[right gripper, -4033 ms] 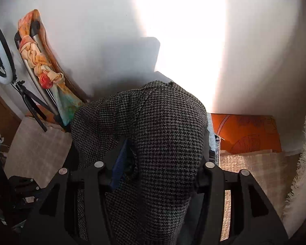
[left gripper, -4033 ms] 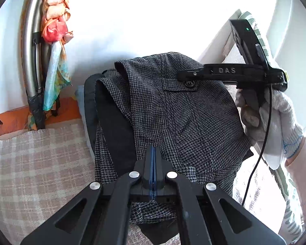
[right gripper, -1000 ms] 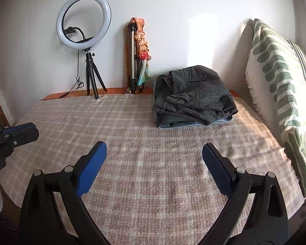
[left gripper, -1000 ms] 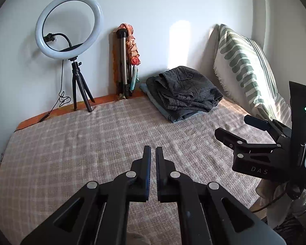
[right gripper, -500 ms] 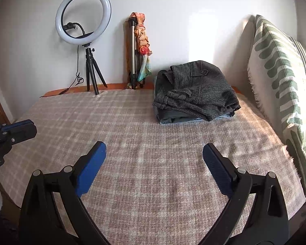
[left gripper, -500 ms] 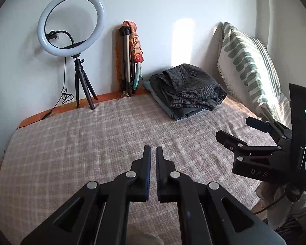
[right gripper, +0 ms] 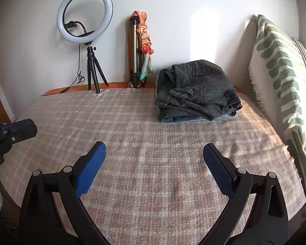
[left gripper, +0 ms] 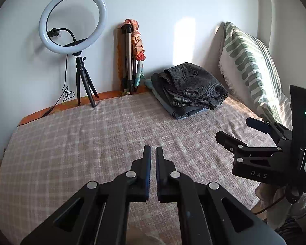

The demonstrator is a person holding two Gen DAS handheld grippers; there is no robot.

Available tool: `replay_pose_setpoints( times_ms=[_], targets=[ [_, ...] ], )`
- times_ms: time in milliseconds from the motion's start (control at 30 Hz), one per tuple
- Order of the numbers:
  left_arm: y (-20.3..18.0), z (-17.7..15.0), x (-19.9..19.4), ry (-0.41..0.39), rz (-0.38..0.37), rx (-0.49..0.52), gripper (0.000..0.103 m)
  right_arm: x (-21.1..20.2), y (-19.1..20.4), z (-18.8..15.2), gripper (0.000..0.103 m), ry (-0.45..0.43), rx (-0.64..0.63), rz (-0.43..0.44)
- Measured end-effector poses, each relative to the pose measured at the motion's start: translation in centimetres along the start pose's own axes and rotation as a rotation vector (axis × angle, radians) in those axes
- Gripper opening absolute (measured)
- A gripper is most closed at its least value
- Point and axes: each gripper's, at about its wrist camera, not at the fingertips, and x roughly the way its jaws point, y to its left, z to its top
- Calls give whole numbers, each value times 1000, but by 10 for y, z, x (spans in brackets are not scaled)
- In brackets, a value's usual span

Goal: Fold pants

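Note:
Folded grey houndstooth pants (left gripper: 190, 85) lie on top of a small stack of folded clothes at the far right of the bed, by the wall; they also show in the right wrist view (right gripper: 200, 87). My left gripper (left gripper: 153, 153) is shut and empty, well back from the stack above the plaid blanket (left gripper: 91, 138). My right gripper (right gripper: 153, 159) is open wide and empty, also far from the pants. The right gripper shows in the left wrist view (left gripper: 240, 130) at the right.
A ring light on a tripod (right gripper: 85, 16) and a folded tripod with a scarf (right gripper: 140, 47) stand against the back wall. A green striped pillow (right gripper: 283, 77) leans along the right side. The blanket's edge (right gripper: 291, 159) ends at the right.
Both grippers have let go of the pants and pulled far back from the stack over four seconds. In the last second they drift only slightly.

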Motion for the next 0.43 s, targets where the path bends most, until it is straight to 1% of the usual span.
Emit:
replay_pose_setpoints(
  times_ms=[267,333,433],
  targets=[
    [-2,0,0,-11,13,1,2,1,1,-2,98,7,2,1],
    [-1,-1,-1,-24,0,-10,2,2,1,-2,98,11,-1,3],
    [1,0,-1,-18,-25,-21,1,3,1,-3,98,14,-5,3]
  ],
)
